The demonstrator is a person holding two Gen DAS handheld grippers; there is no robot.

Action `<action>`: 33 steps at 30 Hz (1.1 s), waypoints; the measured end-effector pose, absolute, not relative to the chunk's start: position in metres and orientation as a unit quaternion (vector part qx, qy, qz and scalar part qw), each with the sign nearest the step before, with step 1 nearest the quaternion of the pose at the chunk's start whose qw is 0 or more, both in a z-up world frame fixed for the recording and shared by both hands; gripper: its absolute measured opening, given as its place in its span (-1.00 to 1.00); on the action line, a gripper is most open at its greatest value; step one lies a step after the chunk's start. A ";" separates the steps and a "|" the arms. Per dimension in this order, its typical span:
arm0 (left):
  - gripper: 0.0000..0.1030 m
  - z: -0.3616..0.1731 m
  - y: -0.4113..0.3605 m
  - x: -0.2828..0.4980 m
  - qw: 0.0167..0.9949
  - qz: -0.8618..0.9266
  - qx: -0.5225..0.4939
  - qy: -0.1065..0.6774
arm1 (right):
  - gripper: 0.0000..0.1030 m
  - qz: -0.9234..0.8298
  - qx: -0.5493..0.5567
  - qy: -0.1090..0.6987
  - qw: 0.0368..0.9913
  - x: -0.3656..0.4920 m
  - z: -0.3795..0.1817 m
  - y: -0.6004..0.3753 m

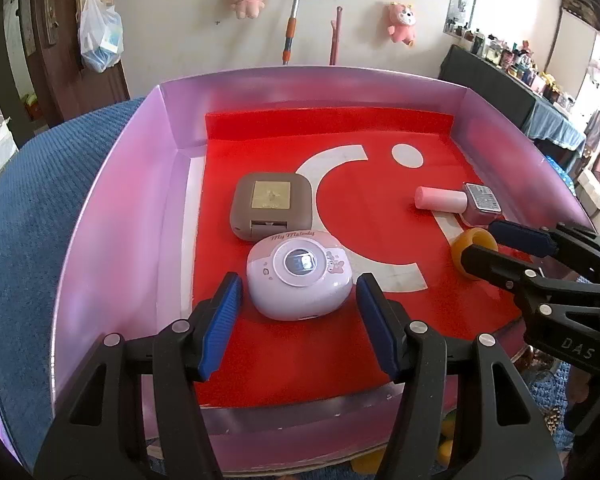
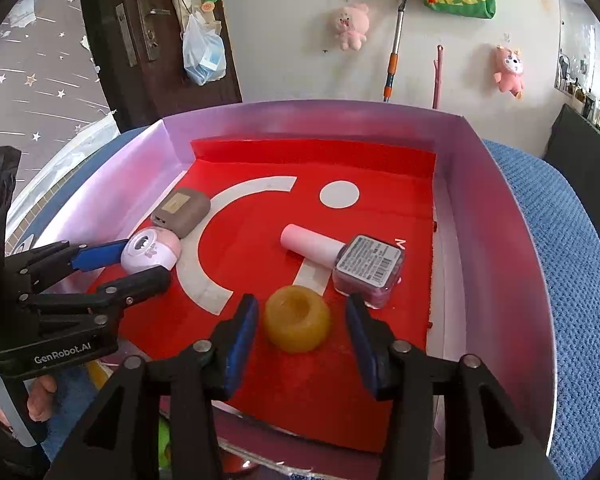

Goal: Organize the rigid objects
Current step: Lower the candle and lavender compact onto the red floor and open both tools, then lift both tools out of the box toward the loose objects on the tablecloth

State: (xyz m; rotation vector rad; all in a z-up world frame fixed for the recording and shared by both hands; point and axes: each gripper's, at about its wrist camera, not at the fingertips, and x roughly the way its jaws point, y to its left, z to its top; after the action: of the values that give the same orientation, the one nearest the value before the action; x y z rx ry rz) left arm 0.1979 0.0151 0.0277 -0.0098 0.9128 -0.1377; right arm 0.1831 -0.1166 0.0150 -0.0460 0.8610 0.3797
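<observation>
Earbud case point(image 1: 299, 274) sits between my open left claw point(image 1: 296, 300); I should close evenly. Right claw point(image 2: 302, 320) open around yellow ring point(image 2: 297, 318).

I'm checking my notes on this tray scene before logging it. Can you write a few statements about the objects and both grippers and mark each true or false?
1. The left gripper is open, with the white My Melody case between its fingers. True.
2. The right gripper is shut on the nail polish bottle. False: it is open around the amber ring-shaped piece; the bottle lies beyond it.
3. The nail polish bottle stands upright. False: it lies on its side, its pink cap pointing away from the label.
4. The brown square case lies just behind the white case. True.
5. All four items lie on the red liner inside the pink-walled tray. True.
</observation>
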 end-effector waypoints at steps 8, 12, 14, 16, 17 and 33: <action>0.31 0.036 0.012 0.189 0.901 -0.072 0.002 0.427 | 0.08 0.185 -0.022 0.403 0.896 0.173 0.024 -0.117; 0.40 0.042 0.009 0.184 0.906 -0.072 0.008 0.417 | 0.19 0.186 -0.015 0.396 0.899 0.167 0.031 -0.120; 0.43 0.045 0.008 0.181 0.908 -0.073 0.008 0.413 | 0.22 0.190 -0.010 0.393 0.900 0.164 0.035 -0.121; 0.44 0.048 0.008 0.179 0.909 -0.073 0.008 0.410 | 0.22 0.194 -0.007 0.390 0.900 0.159 0.038 -0.123; 0.46 0.050 0.008 0.177 0.910 -0.073 0.007 0.408 | 0.23 0.196 -0.007 0.388 0.901 0.157 0.040 -0.123; 0.97 0.066 0.005 0.153 0.923 -0.068 0.011 0.378 | 0.60 0.207 0.011 0.359 0.910 0.128 0.058 -0.131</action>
State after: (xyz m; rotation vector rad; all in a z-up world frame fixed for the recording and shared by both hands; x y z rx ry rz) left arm 0.1532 0.0053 0.0660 0.0232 0.7759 -0.1391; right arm 0.1285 -0.1308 0.0580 0.0220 0.7399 0.4272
